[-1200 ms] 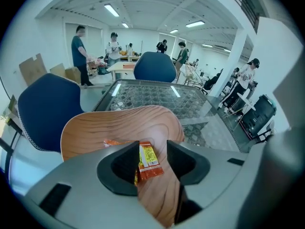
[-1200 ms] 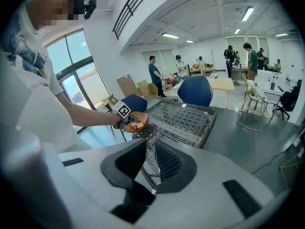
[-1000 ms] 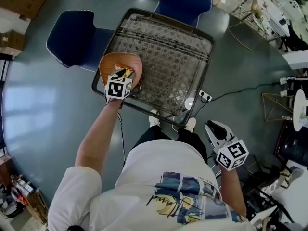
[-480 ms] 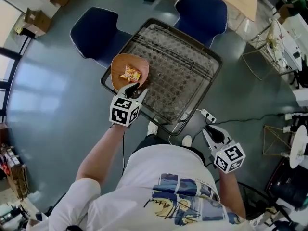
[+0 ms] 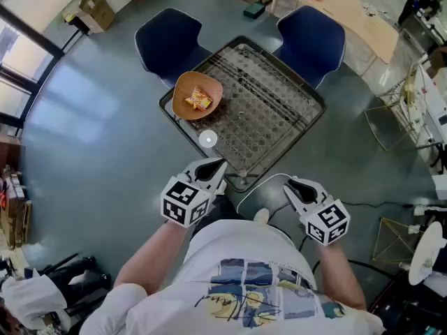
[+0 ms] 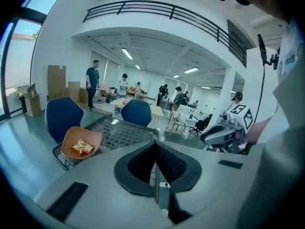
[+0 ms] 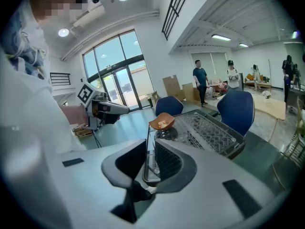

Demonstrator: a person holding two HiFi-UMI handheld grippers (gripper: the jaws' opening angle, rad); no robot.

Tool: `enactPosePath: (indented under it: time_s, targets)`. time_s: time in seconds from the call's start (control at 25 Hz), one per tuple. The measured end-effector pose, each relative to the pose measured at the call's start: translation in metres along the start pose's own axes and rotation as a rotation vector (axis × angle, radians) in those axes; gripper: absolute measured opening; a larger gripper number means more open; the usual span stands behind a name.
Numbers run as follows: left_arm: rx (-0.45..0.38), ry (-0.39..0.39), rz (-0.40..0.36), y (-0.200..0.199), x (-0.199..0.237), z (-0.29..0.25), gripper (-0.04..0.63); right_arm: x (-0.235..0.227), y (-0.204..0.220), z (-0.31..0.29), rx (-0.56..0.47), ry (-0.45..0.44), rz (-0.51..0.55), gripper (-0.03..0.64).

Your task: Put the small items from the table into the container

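Observation:
An orange bowl (image 5: 198, 95) stands at the left corner of the mesh-topped table (image 5: 279, 117) and holds a yellow-orange snack packet (image 5: 198, 100). My left gripper (image 5: 211, 169) hangs off the table's near edge, close to the person's body. It is shut with nothing between its pads (image 6: 156, 149), and the bowl (image 6: 81, 140) lies ahead to its left. My right gripper (image 5: 293, 185) floats beside it at the right, also clear of the table. Its jaws stand a narrow slit apart and hold nothing (image 7: 150, 149). The bowl (image 7: 162, 121) shows far ahead of it.
Two blue chairs (image 5: 167, 37) (image 5: 311, 33) stand at the table's far side. A long wooden table (image 5: 349, 12) is beyond at the upper right, and cardboard boxes (image 5: 94, 9) at the upper left. People stand far off in the hall (image 6: 92, 82).
My left gripper has drawn back from the bowl toward the body and risen, leaving the packet in the bowl, and its jaws have closed. The right gripper shifted a little toward the table.

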State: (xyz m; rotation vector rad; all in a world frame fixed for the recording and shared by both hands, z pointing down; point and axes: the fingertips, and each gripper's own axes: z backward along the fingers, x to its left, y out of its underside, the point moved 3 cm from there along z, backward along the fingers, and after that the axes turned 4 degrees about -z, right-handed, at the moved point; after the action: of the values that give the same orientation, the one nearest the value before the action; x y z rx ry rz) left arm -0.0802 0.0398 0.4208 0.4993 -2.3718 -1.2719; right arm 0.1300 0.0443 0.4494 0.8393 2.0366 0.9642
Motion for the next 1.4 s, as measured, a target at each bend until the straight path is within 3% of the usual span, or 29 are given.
enactPosePath:
  time_s: [0.12,0.28,0.56,1.4]
  targets:
    - [-0.017,0.032,-0.008,-0.001,-0.046,0.023,0.009,0.014,0.004,0.003,0.015,-0.055,0.031,0.064]
    - [-0.004,0.133,-0.078,-0.001,-0.117,0.034,0.009,0.036,0.016,0.028,0.022,-0.086,0.038,0.064]
    - [-0.01,0.199,-0.101,0.004,-0.17,0.025,0.009,0.047,0.032,0.042,0.03,-0.156,0.08,0.064]
    - [0.015,0.237,-0.161,0.009,-0.186,0.008,0.009,0.06,0.047,0.061,0.049,-0.135,0.168,0.043]
